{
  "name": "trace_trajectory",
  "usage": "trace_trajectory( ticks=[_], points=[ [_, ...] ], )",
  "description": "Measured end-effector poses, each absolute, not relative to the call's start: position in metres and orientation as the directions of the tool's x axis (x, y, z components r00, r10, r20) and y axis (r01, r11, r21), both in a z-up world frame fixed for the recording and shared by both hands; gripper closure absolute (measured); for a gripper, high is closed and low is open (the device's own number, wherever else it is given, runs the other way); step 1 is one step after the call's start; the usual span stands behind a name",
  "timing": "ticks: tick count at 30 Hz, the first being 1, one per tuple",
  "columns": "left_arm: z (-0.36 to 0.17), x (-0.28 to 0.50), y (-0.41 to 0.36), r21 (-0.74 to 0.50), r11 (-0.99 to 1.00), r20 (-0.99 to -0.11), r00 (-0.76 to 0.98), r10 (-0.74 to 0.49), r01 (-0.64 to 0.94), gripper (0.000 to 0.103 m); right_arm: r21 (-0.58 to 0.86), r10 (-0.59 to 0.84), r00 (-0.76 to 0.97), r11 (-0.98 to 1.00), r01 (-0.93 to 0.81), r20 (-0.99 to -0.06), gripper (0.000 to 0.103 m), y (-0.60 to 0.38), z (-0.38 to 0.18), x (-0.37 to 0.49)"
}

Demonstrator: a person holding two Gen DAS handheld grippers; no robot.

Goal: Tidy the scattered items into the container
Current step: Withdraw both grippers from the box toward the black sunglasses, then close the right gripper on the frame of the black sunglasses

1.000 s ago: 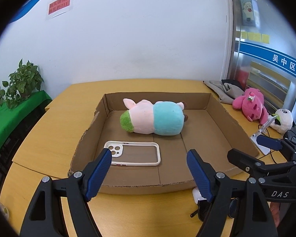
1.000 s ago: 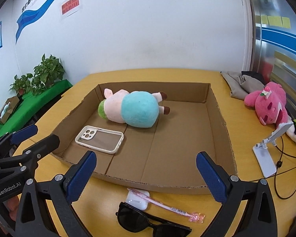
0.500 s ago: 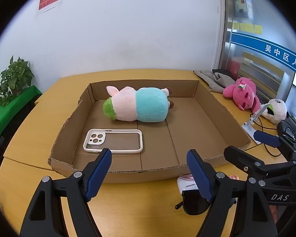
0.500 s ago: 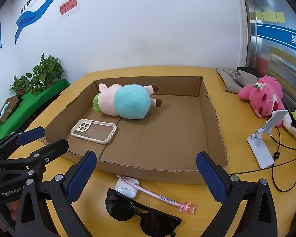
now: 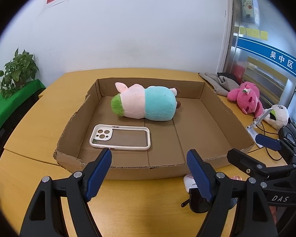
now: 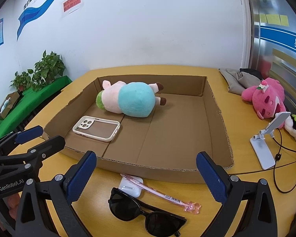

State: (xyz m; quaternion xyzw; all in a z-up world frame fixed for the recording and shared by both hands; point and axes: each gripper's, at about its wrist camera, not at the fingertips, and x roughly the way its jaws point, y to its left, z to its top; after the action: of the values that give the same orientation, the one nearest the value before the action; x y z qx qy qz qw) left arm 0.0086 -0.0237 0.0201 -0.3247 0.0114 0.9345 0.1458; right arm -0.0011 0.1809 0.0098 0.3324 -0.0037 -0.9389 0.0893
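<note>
My right gripper hangs spread wide and empty over the desk, just in front of the cardboard tray. Below it, outside the tray's front wall, lie black sunglasses, a white earbud case and a pink pen resting across that case. My left gripper is also released, holding nothing, at the tray's front wall. Inside the tray lie a phone case and a plush pig.
</note>
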Motion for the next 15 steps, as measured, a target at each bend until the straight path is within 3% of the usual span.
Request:
trace_trajectory(
  ticks=[10,15],
  points=[
    [0.002,0.009,-0.027,-0.108,-0.944,-0.651,-0.696,0.303,-0.311,0.025,0.074,-0.156,-0.730,-0.987,0.143,-0.665,0.000,0.196,-0.014,0.002],
    [-0.016,0.009,-0.023,-0.139,-0.928,-0.689,-0.640,0.341,-0.344,0.025,0.084,-0.223,-0.664,-0.968,0.235,-0.713,0.000,0.204,-0.042,0.017]
  ],
)
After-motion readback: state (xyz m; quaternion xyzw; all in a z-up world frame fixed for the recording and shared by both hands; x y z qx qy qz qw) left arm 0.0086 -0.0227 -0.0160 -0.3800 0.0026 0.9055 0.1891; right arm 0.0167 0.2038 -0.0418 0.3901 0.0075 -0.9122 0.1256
